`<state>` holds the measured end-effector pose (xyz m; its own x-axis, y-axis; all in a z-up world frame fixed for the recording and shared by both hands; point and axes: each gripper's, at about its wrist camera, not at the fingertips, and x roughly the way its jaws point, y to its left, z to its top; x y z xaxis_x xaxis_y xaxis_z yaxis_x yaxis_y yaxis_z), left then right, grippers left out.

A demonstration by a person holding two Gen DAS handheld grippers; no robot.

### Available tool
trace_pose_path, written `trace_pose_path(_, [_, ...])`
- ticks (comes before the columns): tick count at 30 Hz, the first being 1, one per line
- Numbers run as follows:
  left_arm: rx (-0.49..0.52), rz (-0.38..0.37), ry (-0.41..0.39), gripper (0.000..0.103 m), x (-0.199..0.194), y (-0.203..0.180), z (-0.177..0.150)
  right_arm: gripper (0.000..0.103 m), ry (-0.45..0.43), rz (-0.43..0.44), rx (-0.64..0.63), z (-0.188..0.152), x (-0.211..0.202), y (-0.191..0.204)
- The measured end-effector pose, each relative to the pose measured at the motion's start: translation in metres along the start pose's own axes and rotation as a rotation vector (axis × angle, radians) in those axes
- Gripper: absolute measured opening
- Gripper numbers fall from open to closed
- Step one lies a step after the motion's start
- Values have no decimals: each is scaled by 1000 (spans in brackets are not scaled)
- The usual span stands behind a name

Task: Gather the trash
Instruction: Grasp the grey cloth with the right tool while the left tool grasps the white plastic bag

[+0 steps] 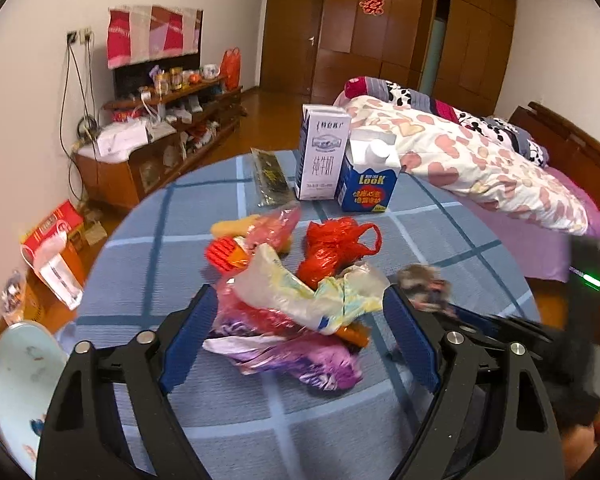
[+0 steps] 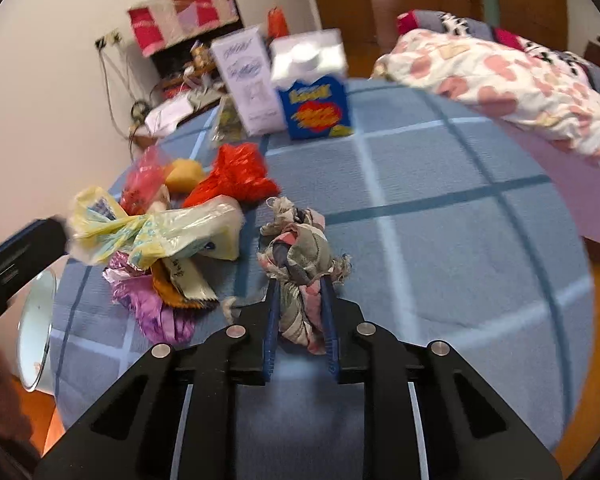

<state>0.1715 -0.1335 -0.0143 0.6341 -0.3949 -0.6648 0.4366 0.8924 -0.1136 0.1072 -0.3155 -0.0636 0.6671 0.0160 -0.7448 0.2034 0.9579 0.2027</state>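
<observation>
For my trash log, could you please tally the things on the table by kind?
Cartons: 2, white and blue
Plastic bags: 4, red, pink, pale yellow, purple
Cloth wads: 1, in the right tool
Flat dark packets: 1
Total: 8

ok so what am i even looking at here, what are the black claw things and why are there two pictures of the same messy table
There is no robot: a person holds one two-finger tool in each hand, each carrying a wide-angle camera looking along its fingers. One picture comes from each hand.

In the left-hand picture, the left tool is open around a pale yellow plastic bag that lies on a heap of wrappers, with a purple wrapper at the near edge.

In the right-hand picture, the right tool is shut on a knotted rag.

All this sits on a round table with a blue checked cloth. Further back are a red bag, a white milk carton and a blue carton.
</observation>
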Motion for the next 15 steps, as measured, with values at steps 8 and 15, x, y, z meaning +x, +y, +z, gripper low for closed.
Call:
trace_pose_path(8, [-37,-13,76,49,30,-3,-10,21,-73,-47,47,-16,-31,-21])
trace_pose_path(15, [-22,-19,34,45,6,-1,-15,21,-86,-38,75,-23,-34,-16])
